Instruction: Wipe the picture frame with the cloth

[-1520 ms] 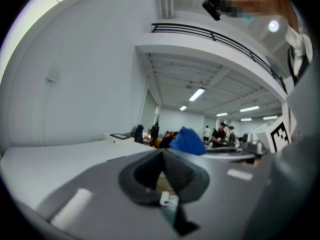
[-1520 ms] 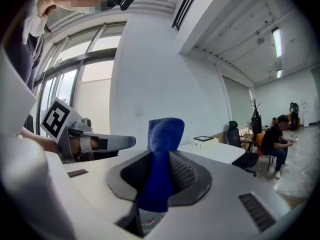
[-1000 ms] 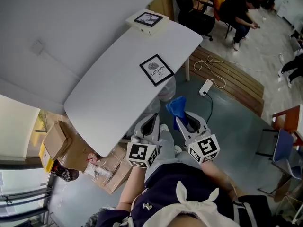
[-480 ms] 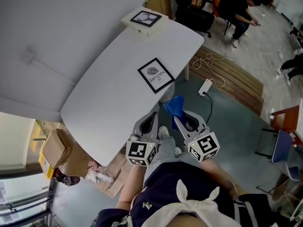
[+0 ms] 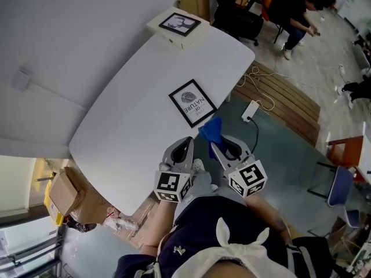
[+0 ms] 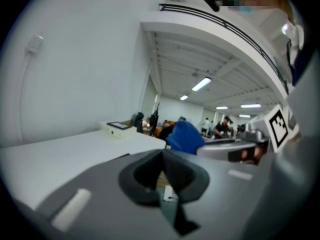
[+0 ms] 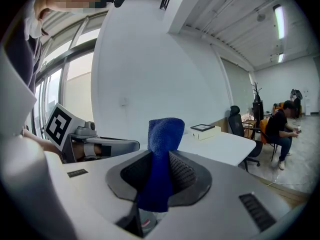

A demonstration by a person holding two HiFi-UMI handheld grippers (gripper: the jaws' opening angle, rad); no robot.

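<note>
Just off the long near edge of the white oval table (image 5: 127,126), the left gripper (image 5: 186,143) hangs over the floor; its jaws are pressed together with nothing between them, as the left gripper view (image 6: 163,158) shows plainly. Beside it, also off that table edge, the right gripper (image 5: 215,147) has its jaws clamped on a blue terry cloth (image 5: 211,129), which stands up out of the pads as a bunched fold (image 7: 163,144). The cloth's top reaches to the table edge, just beside the near corner of the black-bordered picture frame (image 5: 192,102). That frame lies flat on the table, close to the same edge, with a white print showing a grey round pattern and dark lettering. On the table's far end rests a flat white box (image 5: 177,28) with a second dark-framed picture on top. On the floor beyond the table's edge lies a white power strip (image 5: 250,110) with its cable. Past the table's far end stands a black office chair (image 5: 232,16), and further on a seated person (image 5: 290,7) bends forward.
</note>
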